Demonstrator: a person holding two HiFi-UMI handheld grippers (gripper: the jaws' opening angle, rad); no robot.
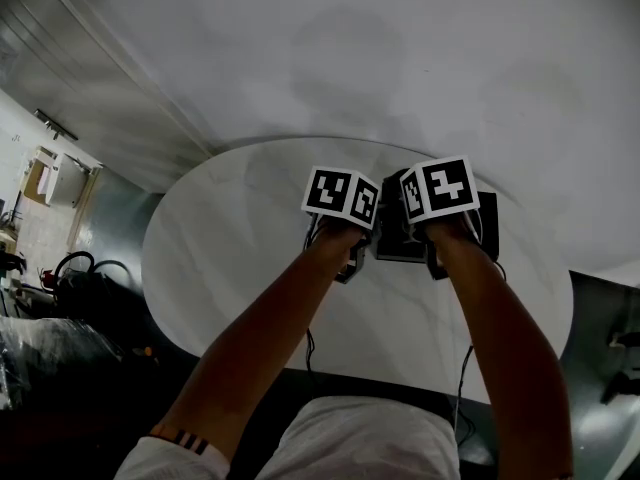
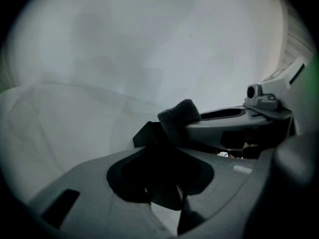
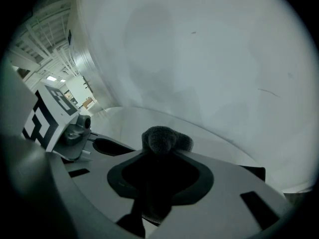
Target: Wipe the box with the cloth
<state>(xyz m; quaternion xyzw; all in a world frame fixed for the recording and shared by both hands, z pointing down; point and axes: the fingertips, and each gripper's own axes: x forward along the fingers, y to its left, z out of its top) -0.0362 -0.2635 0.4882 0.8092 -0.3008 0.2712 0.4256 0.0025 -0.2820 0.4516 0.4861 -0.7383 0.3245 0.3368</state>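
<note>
Right hand-held gripper [image 3: 158, 183]: jaws clamped on grey cloth [image 3: 162, 139], wad poking past the tips. Left hand-held gripper [image 2: 160, 185]: gripping the rim of the black box [image 2: 143, 136] on the white table [image 1: 230, 258]. The box sits between the 2 grippers, just below the cloth. Contact can't be told.

left forearm [image 1: 265, 343] and right forearm [image 1: 500, 338] extended side by side. left gripper [image 2: 162, 176] clamped on box [image 2: 143, 136], right gripper [image 3: 158, 171] clamped on cloth [image 3: 162, 139], both pitched down.
</note>
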